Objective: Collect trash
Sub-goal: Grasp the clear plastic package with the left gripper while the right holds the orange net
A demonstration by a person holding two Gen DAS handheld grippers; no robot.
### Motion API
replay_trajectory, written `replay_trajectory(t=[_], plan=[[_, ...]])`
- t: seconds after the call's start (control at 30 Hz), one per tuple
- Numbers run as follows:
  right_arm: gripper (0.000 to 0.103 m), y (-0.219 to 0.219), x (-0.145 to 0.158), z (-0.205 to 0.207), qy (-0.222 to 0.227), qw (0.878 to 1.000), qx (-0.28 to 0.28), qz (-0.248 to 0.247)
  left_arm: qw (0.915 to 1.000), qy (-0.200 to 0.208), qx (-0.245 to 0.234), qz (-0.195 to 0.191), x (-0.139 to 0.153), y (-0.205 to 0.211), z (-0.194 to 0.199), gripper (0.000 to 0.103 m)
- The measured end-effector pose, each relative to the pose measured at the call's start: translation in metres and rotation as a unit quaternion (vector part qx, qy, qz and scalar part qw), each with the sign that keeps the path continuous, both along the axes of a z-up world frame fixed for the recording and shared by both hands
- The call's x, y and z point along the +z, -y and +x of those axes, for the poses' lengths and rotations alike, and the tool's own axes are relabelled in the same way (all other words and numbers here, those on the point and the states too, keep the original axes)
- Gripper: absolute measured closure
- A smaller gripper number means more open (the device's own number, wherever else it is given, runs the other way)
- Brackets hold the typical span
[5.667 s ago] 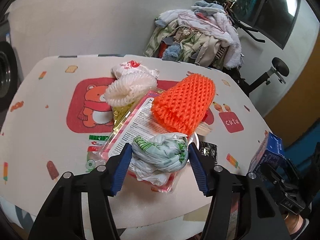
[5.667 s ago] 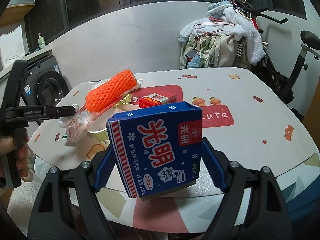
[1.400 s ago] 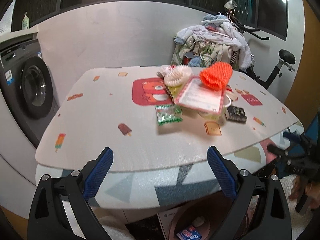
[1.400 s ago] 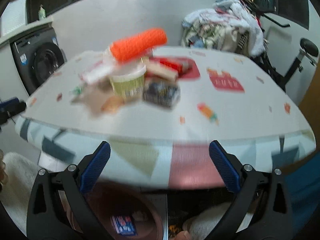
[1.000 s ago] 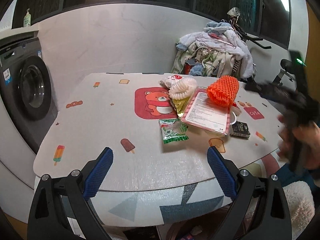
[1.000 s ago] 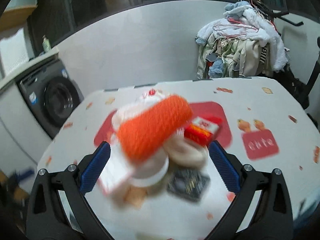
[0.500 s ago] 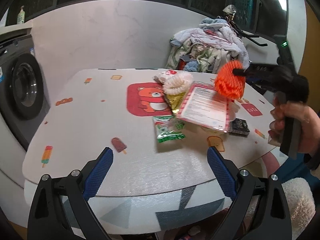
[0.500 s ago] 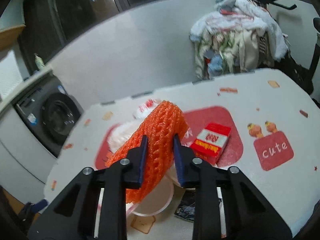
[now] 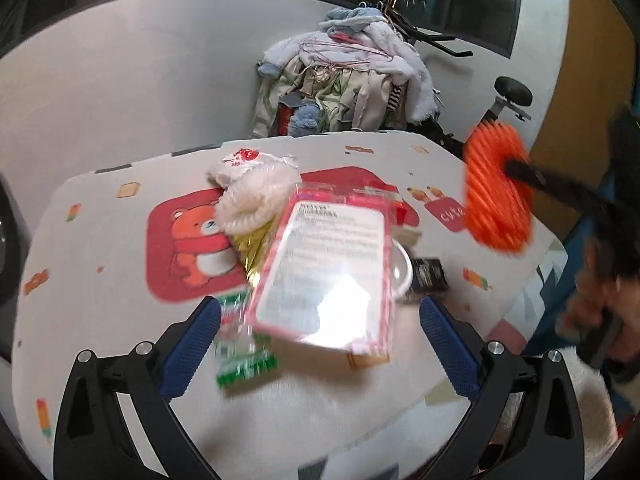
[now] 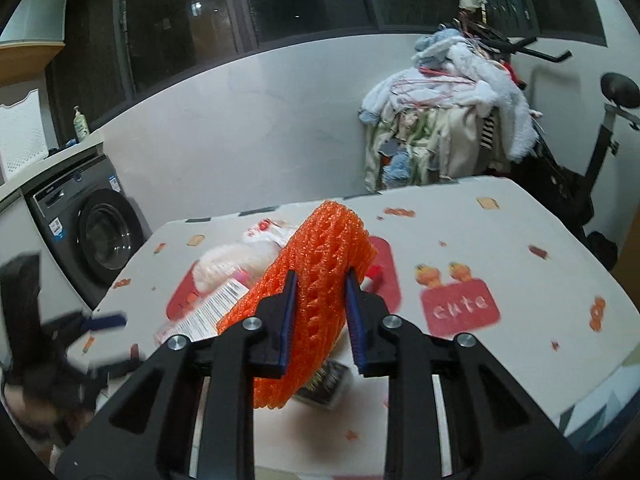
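My right gripper (image 10: 320,284) is shut on an orange foam fruit net (image 10: 332,236), squeezed between its blue pads and lifted above the table. In the left wrist view the same orange net (image 9: 496,192) hangs at the right, off the trash pile. My left gripper (image 9: 320,320) is open and low over the near side of the pile. A pink-edged plastic package (image 9: 328,264) lies tilted between its fingers, untouched by the pads. A green snack wrapper (image 9: 244,352) lies by the left finger. A white foam net (image 9: 256,196) sits behind.
A white cup (image 9: 402,272) and a black packet (image 9: 430,276) lie under and beside the package. The table (image 10: 520,248) has a printed cloth. A washing machine (image 10: 100,240) stands left, and a clothes-laden exercise bike (image 10: 448,120) behind. A hand (image 9: 592,308) holds the right gripper.
The right gripper went from wide open to shut on the orange net and carried it up and away from the pile. The left gripper moved in close, the pink package now between its fingers.
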State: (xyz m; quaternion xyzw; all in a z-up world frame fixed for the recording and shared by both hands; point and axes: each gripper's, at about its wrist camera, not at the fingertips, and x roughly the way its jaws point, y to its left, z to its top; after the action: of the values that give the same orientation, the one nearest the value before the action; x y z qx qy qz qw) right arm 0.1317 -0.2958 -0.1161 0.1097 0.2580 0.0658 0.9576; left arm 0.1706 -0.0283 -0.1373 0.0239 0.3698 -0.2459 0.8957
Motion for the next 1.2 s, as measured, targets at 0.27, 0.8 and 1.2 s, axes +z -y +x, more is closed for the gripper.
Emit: replay_trajectory(t=[0.27, 0.8, 1.2], plan=[[0.077, 0.027, -0.032, -0.022, -0.021, 0.999, -0.020, 0.027, 0.9919, -0.100, 0.053, -0.058, -0.022, -0.016, 0.082, 0.048], [0.077, 0.029, -0.054, -0.039, -0.036, 0.999, -0.012, 0.030, 0.9724, -0.200, 0.061, -0.103, -0.052, -0.018, 0.125, 0.099], [0.077, 0.014, -0.051, -0.042, -0.033, 0.999, 0.003, 0.023, 0.9943, -0.103, -0.023, 0.010, -0.012, 0.025, 0.081, 0.011]])
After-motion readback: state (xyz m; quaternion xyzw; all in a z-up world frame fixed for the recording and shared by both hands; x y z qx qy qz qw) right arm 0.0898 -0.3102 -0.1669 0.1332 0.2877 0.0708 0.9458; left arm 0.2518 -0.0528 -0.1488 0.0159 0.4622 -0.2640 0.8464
